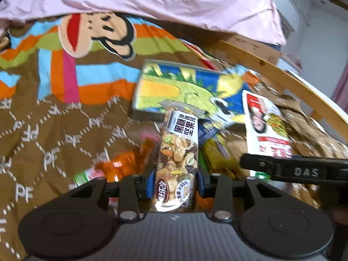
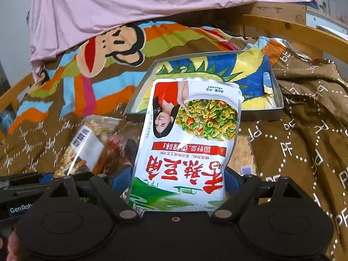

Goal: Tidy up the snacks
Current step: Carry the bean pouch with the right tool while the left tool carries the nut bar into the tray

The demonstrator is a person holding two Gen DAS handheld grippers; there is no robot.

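My left gripper (image 1: 174, 187) is shut on a clear nut bar packet (image 1: 178, 152) and holds it upright above the bedspread, in front of a metal tray (image 1: 139, 100) lined with a colourful cloth. My right gripper (image 2: 178, 182) is shut on a white snack pouch (image 2: 189, 134) printed with a woman and green beans. It holds the pouch just short of the same tray (image 2: 278, 111). The pouch (image 1: 267, 126) also shows at the right of the left wrist view, and the nut bar packet (image 2: 84, 145) at the left of the right wrist view.
Several more snack packets lie on the brown bedspread below, among them an orange packet (image 1: 121, 165) and a yellow-green packet (image 1: 217, 152). A pink sheet (image 1: 174, 0) hangs at the back. A curved wooden bed rail (image 1: 293, 82) runs along the right.
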